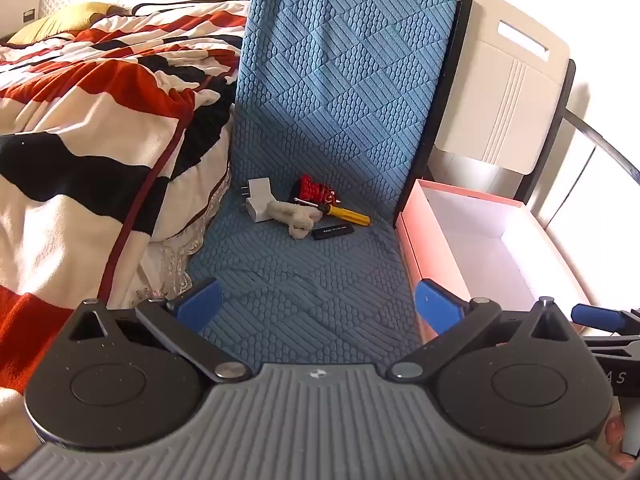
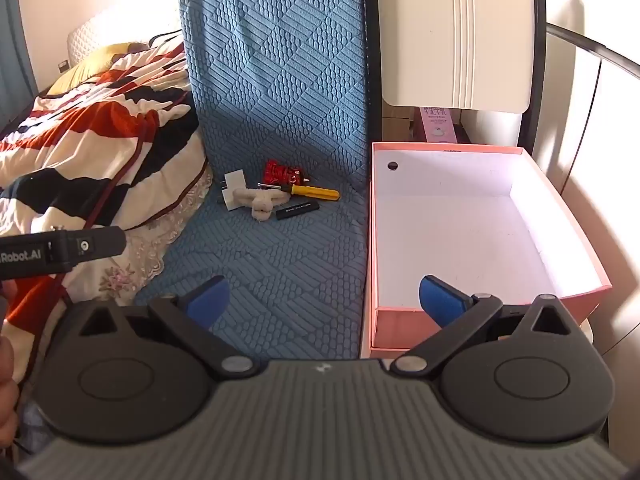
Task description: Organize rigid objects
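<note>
A small pile lies at the back of the blue textured seat [image 1: 312, 280]: a white plug adapter [image 1: 258, 200], a red figurine [image 1: 316, 190], a yellow-handled screwdriver [image 1: 344, 213], a black stick-shaped device [image 1: 333, 232] and a fluffy cream piece [image 1: 294, 218]. In the right wrist view the same adapter [image 2: 234, 192], figurine [image 2: 282, 172], screwdriver [image 2: 314, 191], black device [image 2: 298, 210] and fluffy piece [image 2: 262, 204] show. My left gripper [image 1: 318, 306] hangs open over the seat's front, well short of the pile. My right gripper [image 2: 324, 300] is open, straddling the seat and the pink box [image 2: 480, 220].
The pink box [image 1: 416, 240], white inside, stands right of the seat. A striped red, black and white blanket [image 1: 88, 128] crowds the seat's left edge. A cream panel [image 2: 456, 32] stands behind the box. The left gripper's body [image 2: 64, 248] enters the right wrist view at the left.
</note>
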`<control>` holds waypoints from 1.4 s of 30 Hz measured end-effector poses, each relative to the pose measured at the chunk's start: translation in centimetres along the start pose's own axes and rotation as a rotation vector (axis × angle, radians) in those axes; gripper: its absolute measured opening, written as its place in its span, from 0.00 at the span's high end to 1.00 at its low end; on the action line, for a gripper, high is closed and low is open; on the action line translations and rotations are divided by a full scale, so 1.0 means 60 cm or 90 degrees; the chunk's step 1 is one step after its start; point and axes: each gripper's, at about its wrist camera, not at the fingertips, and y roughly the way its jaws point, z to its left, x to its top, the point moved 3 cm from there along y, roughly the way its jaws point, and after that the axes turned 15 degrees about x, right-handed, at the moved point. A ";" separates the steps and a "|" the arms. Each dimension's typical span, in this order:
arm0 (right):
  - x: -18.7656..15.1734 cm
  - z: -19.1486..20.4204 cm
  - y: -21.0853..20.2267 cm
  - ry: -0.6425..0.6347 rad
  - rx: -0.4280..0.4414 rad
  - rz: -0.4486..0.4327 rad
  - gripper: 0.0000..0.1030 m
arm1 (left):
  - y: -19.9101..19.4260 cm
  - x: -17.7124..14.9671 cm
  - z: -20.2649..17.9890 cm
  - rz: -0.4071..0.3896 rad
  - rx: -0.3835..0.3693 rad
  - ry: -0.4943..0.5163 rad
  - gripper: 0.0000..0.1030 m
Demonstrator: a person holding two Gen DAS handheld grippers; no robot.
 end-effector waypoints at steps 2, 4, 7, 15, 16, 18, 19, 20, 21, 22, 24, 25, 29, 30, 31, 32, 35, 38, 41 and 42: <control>0.000 0.002 0.003 -0.003 0.000 0.004 0.00 | -0.003 -0.001 0.001 -0.012 0.000 -0.003 0.00; 0.001 0.004 0.005 -0.006 0.001 0.003 0.00 | -0.003 0.001 0.007 -0.012 0.000 -0.004 0.00; 0.000 0.005 0.005 -0.010 0.004 0.004 0.00 | 0.000 0.001 0.005 -0.011 0.004 -0.002 0.00; -0.006 -0.010 -0.004 0.007 0.000 -0.002 0.00 | 0.002 -0.001 -0.001 -0.003 0.010 0.003 0.00; -0.006 -0.009 -0.004 0.007 0.000 -0.002 0.00 | 0.002 0.000 -0.002 -0.003 0.010 0.004 0.00; -0.005 -0.009 -0.001 0.009 0.000 -0.002 0.00 | 0.001 -0.001 -0.003 -0.005 0.009 0.003 0.00; -0.005 -0.009 0.000 0.008 0.000 -0.002 0.00 | 0.001 -0.001 -0.003 -0.006 0.009 0.005 0.00; -0.005 -0.009 0.000 0.007 -0.001 -0.002 0.00 | 0.001 -0.001 -0.004 -0.007 0.009 0.007 0.00; -0.005 -0.010 0.000 0.007 -0.002 -0.002 0.00 | 0.002 -0.001 -0.005 -0.009 0.010 0.009 0.00; -0.004 -0.011 -0.001 0.009 -0.002 -0.003 0.00 | 0.003 -0.002 -0.007 -0.008 0.014 0.014 0.00; -0.004 -0.010 0.000 0.013 0.002 -0.004 0.00 | 0.005 -0.002 -0.008 -0.006 0.021 0.022 0.00; -0.004 -0.010 0.000 0.013 0.003 -0.004 0.00 | 0.005 -0.003 -0.008 -0.007 0.021 0.023 0.00; -0.006 -0.009 0.004 0.011 0.006 -0.003 0.00 | 0.004 -0.002 -0.009 -0.007 0.024 0.024 0.00; -0.007 -0.009 0.004 0.012 0.007 -0.003 0.00 | 0.004 -0.002 -0.009 -0.008 0.025 0.025 0.00; -0.008 -0.009 0.005 0.012 0.007 -0.002 0.00 | 0.004 -0.002 -0.010 -0.007 0.026 0.026 0.00; -0.009 -0.010 0.004 0.012 0.007 -0.002 0.00 | 0.004 -0.002 -0.011 -0.006 0.026 0.026 0.00; -0.012 -0.010 0.003 0.013 0.007 -0.002 0.00 | 0.006 -0.002 -0.013 -0.003 0.024 0.026 0.00; -0.010 -0.012 0.003 0.013 0.007 -0.002 0.00 | 0.006 -0.003 -0.017 -0.003 0.020 0.028 0.00; -0.010 -0.013 0.003 0.014 0.008 -0.002 0.00 | 0.006 -0.003 -0.021 -0.003 0.019 0.033 0.00; -0.010 -0.013 0.003 0.013 0.009 -0.001 0.00 | 0.007 -0.004 -0.022 -0.003 0.019 0.034 0.00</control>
